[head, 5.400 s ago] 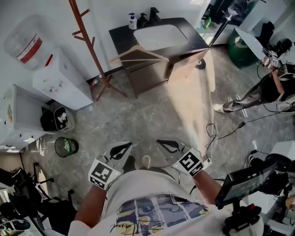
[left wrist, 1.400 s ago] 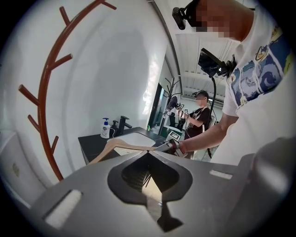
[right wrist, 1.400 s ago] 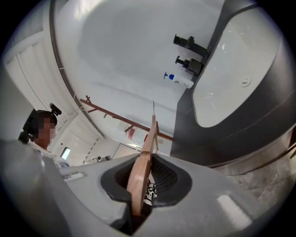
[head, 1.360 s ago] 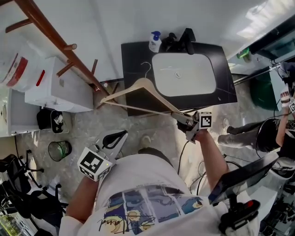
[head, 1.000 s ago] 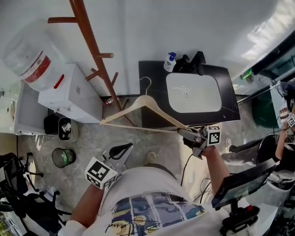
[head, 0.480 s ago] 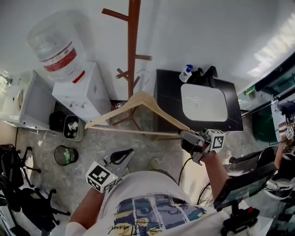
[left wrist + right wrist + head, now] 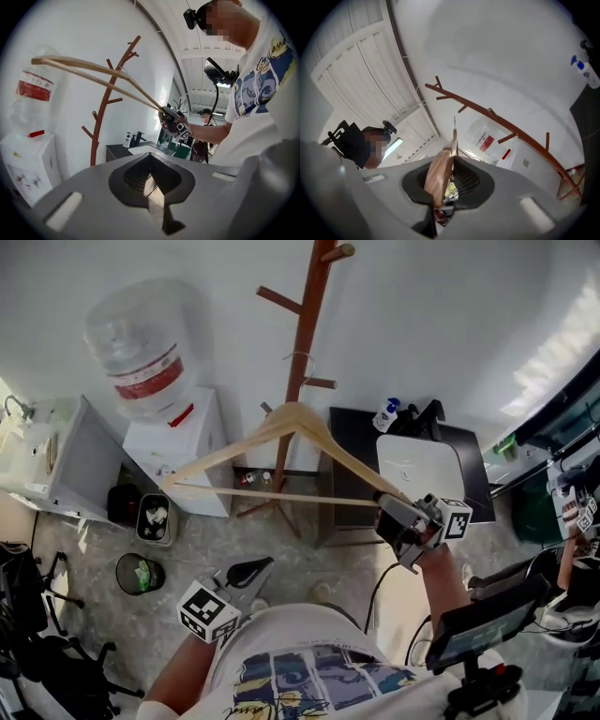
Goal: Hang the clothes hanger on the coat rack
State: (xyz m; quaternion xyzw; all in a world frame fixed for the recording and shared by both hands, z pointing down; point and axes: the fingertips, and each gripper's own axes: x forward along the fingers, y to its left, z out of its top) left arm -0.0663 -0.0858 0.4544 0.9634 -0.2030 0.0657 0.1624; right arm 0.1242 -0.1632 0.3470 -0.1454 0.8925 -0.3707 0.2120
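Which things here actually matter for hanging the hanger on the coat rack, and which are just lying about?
For the job: light wooden clothes hanger; reddish-brown wooden coat rack; right hand-held gripper, shut on the hanger's end.
Lying about: white water dispenser with clear bottle; black washstand with white basin; white pump bottle; round black waste bin; empty left hand-held gripper.

Bright, even indoor light; gripper views bend and darken at edges.
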